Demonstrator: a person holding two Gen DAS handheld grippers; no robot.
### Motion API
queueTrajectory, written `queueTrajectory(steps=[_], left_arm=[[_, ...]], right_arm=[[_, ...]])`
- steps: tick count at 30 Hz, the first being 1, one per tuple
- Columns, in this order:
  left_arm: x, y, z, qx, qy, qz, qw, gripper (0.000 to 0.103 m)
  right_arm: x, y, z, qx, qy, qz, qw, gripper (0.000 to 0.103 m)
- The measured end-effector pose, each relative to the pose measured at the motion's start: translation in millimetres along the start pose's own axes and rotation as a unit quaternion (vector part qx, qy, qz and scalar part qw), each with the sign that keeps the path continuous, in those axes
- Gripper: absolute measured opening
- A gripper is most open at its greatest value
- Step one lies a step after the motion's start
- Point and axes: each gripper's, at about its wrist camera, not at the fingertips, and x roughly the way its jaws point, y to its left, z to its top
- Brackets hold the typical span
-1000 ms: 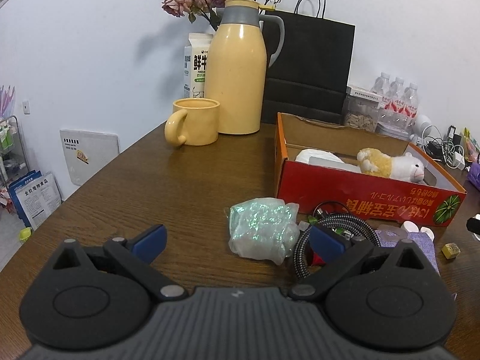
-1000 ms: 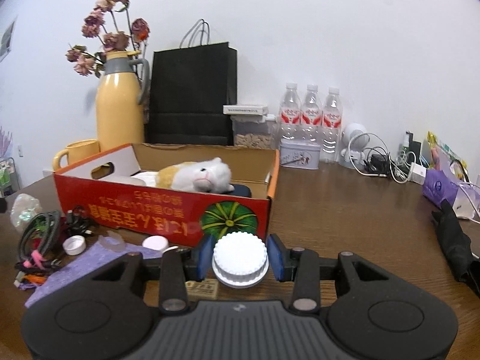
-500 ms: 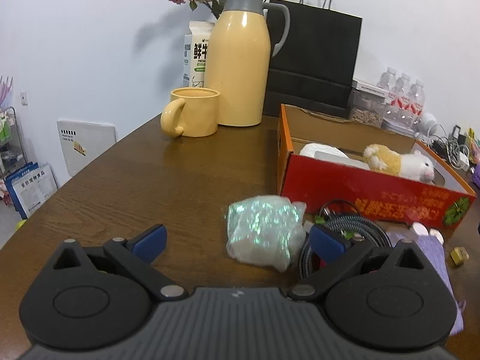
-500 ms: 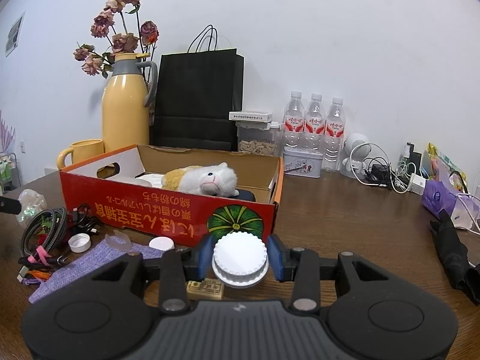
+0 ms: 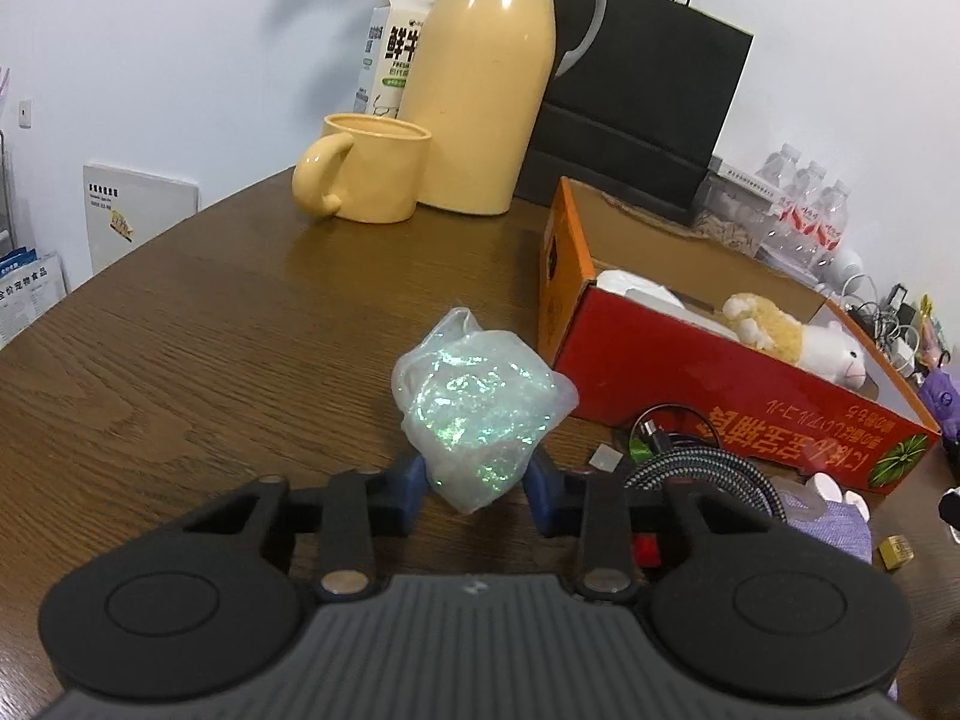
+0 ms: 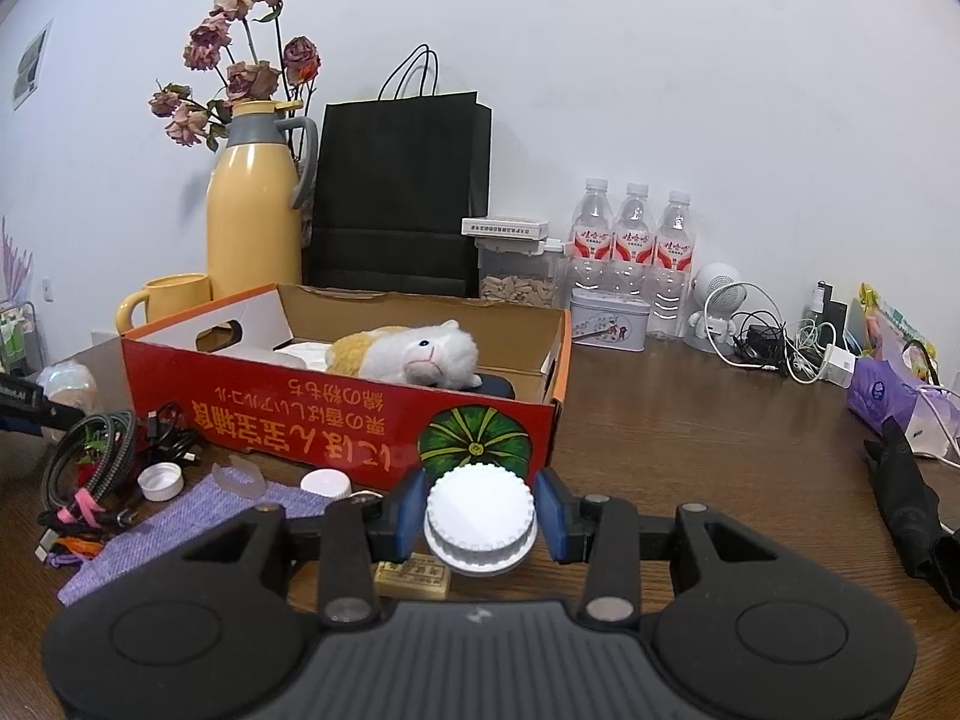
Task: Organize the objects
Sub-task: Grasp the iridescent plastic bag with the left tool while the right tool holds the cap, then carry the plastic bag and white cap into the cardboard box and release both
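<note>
A crumpled iridescent plastic bag lies on the brown table left of the red cardboard box. My left gripper has the bag's near end between its blue pads; the jaws are closing and both pads touch the plastic. In the right wrist view my right gripper is shut on a white ribbed cap, held just in front of the box. A plush animal and white items lie inside the box.
A yellow jug, a yellow mug and a black paper bag stand behind. Braided cables, a purple cloth, loose caps and a small block lie before the box. Water bottles and chargers sit at the right.
My left gripper has moved forward and down onto the iridescent bag, and its jaws have gone from wide open to closed around it. The right gripper still holds the cap in place.
</note>
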Motion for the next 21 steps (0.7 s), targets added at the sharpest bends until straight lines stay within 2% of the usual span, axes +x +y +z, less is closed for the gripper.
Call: queueTrajectory(steps=[7,17,21], left_arm=[[-10.2,-4.4,-1.3,0.011,-0.036,0.009,0.9993,0.029],[-22.9,-13.0,-3.0,0.020,-0.059,0.024,0.9977,0.029],[-33.6,-24.3,0.3,0.035,-0.074,0.011,0.9966,0.029]], right_arm=[[-1.8,0.1,-0.2,-0.002,-0.006,-0.003,1.000,0.038],[-3.8,1.7,0.1,-0.006,-0.011,-0.009,1.000,0.038],[-5.2,5.5,0.4,-0.016,-0.022,-0.010,1.000,0.038]])
